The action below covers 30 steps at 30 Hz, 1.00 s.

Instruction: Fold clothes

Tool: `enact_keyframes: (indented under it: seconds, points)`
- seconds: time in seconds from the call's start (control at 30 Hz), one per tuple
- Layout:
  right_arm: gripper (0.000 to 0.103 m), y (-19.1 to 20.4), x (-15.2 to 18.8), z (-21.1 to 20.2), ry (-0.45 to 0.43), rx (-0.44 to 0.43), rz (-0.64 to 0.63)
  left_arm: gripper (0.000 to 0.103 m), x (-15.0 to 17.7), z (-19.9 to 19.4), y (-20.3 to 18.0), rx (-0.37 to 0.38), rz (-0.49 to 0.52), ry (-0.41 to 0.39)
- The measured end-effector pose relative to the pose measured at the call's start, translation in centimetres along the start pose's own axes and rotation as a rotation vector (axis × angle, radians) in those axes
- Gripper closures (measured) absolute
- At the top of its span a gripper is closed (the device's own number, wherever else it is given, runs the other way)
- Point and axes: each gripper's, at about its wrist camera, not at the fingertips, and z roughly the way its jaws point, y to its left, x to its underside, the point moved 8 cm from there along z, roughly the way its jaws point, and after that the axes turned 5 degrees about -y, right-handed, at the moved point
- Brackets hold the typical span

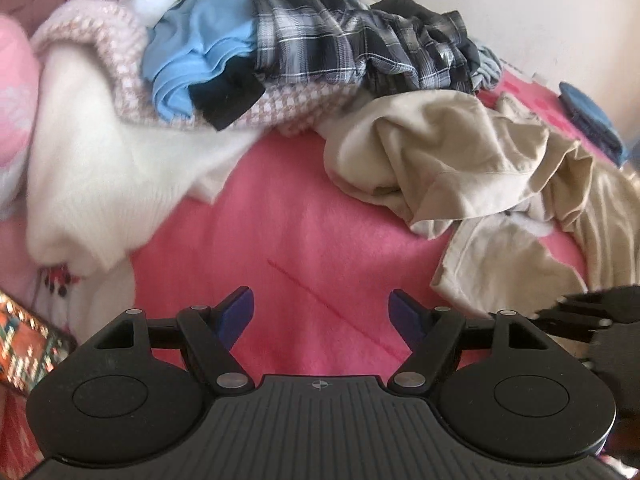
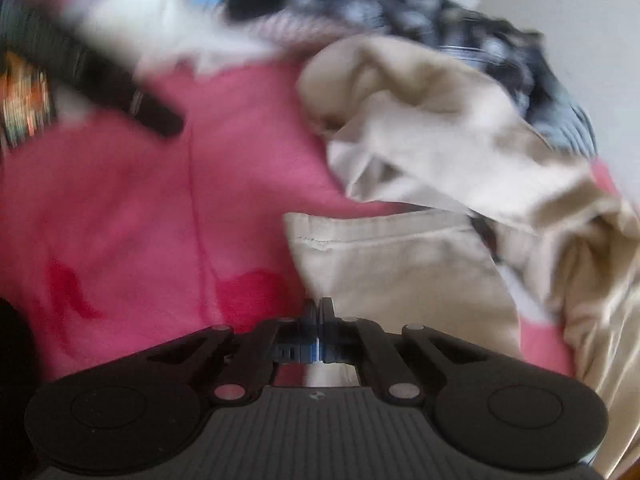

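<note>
Across both views a pink blanket (image 1: 304, 216) covers the bed, a thin red line running over its bare middle; darker red patches show on it in the right wrist view, just ahead of the right gripper. At the back sits a heap of unfolded clothes: a white fluffy garment (image 1: 112, 176) spills down the left side, with a pink-and-white checked knit (image 1: 120, 40) over it; a dark plaid shirt (image 1: 344, 40) lies on top of the heap, beside a light blue garment (image 1: 200, 48) and a small black piece (image 1: 226, 98). On the right, crumpled and partly spread toward the near edge, lies the beige garment (image 1: 460, 160), well forward of the heap and touching the checked knit at its far end; its stitched hem lies flat in the right wrist view. A blue item (image 1: 592, 116) sits at the far right edge, too small to identify; a patterned orange fabric (image 1: 28, 340) shows at the lower left.

Left gripper (image 1: 322, 312): jaws wide apart, nothing between them, above bare blanket. Right gripper (image 2: 318, 312): jaws closed together on the near edge of the beige garment, a fold of cloth pinched between the pads; right wrist view is motion-blurred.
</note>
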Motion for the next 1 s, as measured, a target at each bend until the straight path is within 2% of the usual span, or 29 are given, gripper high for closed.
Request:
enact_keyframes:
  seconds: [0.13, 0.3, 0.47, 0.57, 0.63, 0.67, 0.73, 0.8, 0.9, 1.0]
  points:
    - [0.102, -1.0, -0.1, -4.9, -0.04, -0.115, 0.203, 0.028, -0.2, -1.5, 0.2, 0.028, -0.032, -0.031]
    - [0.102, 1.8, 1.2, -10.4, -0.065, -0.305, 0.261, 0.028, -0.3, -3.0, 0.3, 0.081, -0.067, -0.052]
    - [0.102, 7.7, 4.4, -12.8, 0.052, -0.494, 0.181, 0.028, 1.2, -3.2, -1.1, 0.138, 0.003, 0.0]
    - [0.1, 10.7, 6.8, -13.6, 0.177, -0.578, 0.132, 0.028, 2.6, -2.9, -3.2, 0.19, 0.083, 0.046]
    - [0.096, 11.4, 7.8, -13.7, 0.262, -0.559, 0.113, 0.028, 3.7, -2.3, -5.0, 0.216, 0.159, 0.084]
    - [0.091, 11.3, 8.1, -13.9, 0.281, -0.532, 0.11, 0.028, 4.3, -1.9, -6.0, 0.227, 0.2, 0.104]
    - [0.078, 9.9, 7.7, -15.2, 0.235, -0.461, 0.135, 0.028, 5.4, -1.3, -8.0, 0.251, 0.283, 0.138]
    - [0.055, 7.2, 7.1, -16.9, 0.149, -0.37, 0.208, 0.028, 6.3, -0.8, -10.0, 0.275, 0.366, 0.159]
    - [0.052, 1.0, 7.2, -18.4, 0.05, -0.192, 0.37, 0.028, 6.8, -0.2, -12.6, 0.284, 0.484, 0.159]
    - [0.052, -6.4, 8.5, -19.0, -0.011, 0.026, 0.551, 0.028, 6.4, 0.5, -14.8, 0.277, 0.546, 0.145]
